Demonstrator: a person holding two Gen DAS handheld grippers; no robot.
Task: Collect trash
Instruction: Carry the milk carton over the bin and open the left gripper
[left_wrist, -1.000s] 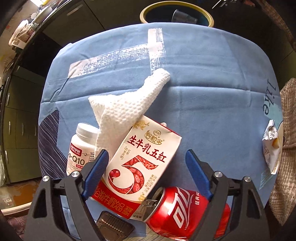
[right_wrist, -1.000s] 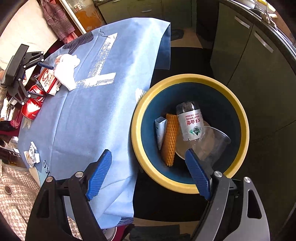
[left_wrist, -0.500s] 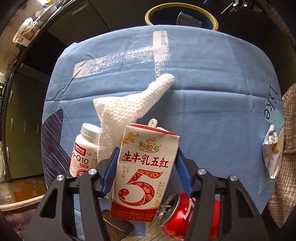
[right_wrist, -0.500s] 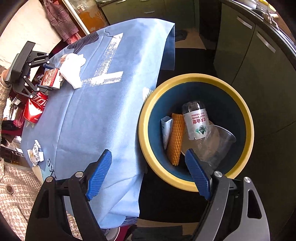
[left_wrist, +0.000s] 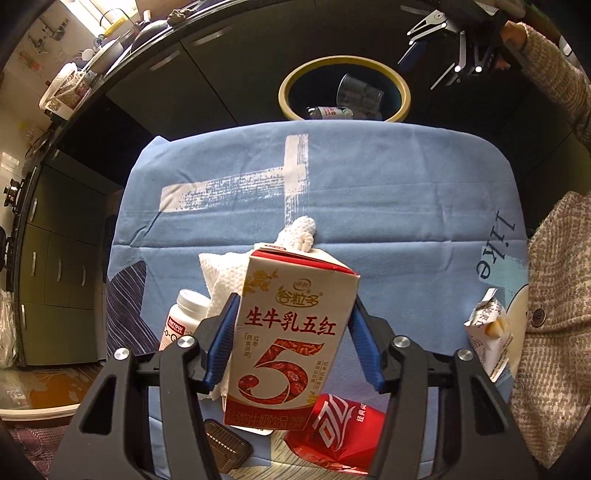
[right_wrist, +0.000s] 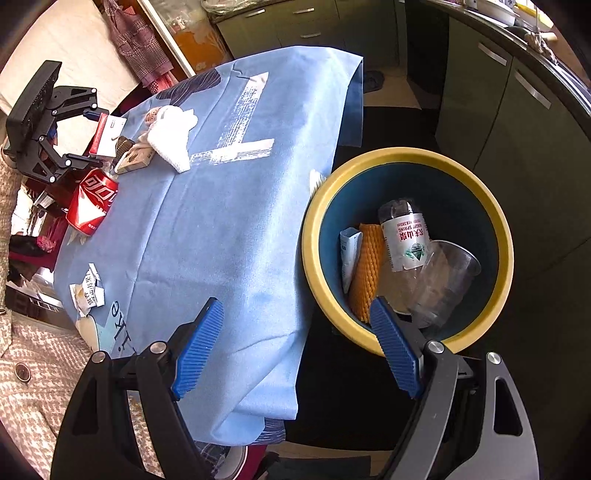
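Left gripper (left_wrist: 291, 347) has its blue fingers clamped on the red-and-white milk carton (left_wrist: 291, 332), held upright at lower centre of the left wrist frame, lifted off the blue cloth-covered desk (left_wrist: 369, 206). Right gripper (right_wrist: 295, 347) hangs with fingers wide apart and empty, at the bottom of its frame, beside the yellow-rimmed dark blue bin (right_wrist: 406, 157). Already in the bin: clear plastic water bottle (right_wrist: 404, 236), clear plastic cup (right_wrist: 443, 280), orange foam net sleeve (right_wrist: 367, 269), small white packet (right_wrist: 349, 254). Left on the desk: white crumpled paper towel (right_wrist: 171, 138), red cola can (right_wrist: 92, 201), torn white wrapper (right_wrist: 86, 291), white pill bottle (left_wrist: 183, 319), dark ribbed tray (left_wrist: 227, 452). Roughly half done, judging by the count.
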